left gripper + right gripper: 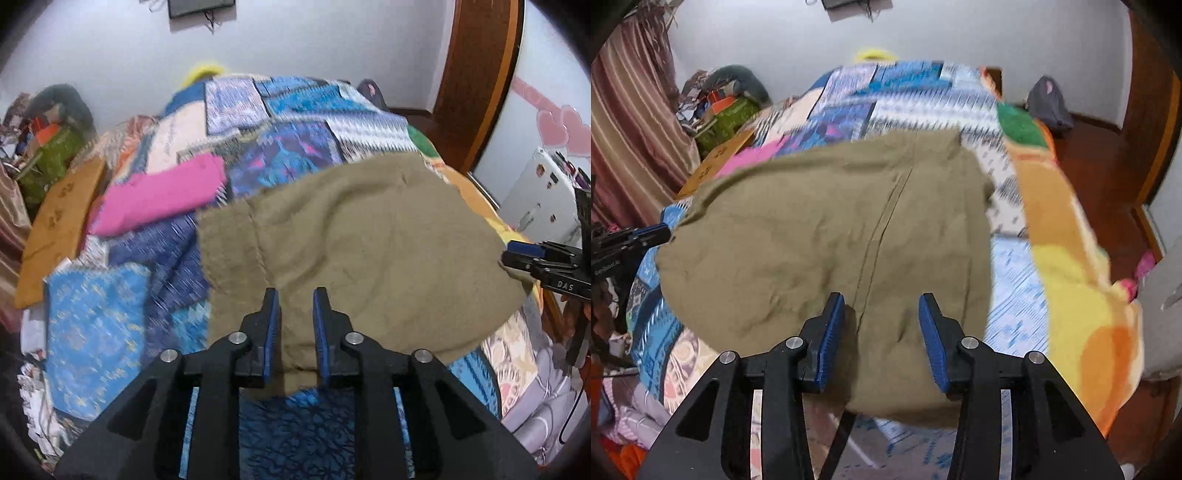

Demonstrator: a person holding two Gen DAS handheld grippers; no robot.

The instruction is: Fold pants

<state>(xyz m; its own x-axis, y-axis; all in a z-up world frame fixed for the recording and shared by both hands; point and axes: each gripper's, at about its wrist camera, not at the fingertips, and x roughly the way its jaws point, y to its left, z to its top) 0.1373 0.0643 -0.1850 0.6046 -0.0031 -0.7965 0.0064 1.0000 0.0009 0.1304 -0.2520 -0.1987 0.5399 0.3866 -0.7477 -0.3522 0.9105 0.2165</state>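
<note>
We have the olive pants [354,243] spread on the patchwork bedspread [295,140]; left gripper [295,317] and right gripper [882,325] hover open, empty, above their near edge. We should pinch matching corners evenly.

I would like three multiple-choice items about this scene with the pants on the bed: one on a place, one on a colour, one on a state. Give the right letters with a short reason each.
1. Where does the pink folded cloth lie relative to the pants, in the left wrist view?
A. to their left
B. on top of them
C. to their right

2. What colour are the pants?
A. black
B. olive-khaki
C. red

3. How does the right tool stand?
A. shut on the pants
B. shut on nothing
C. open over the pants

Answers:
1 A: the pink cloth sits on the patchwork bedspread left of the pants.
2 B: the fabric is a dull olive-khaki in both views.
3 C: a wide gap shows between its blue pads, with fabric beneath.
</note>
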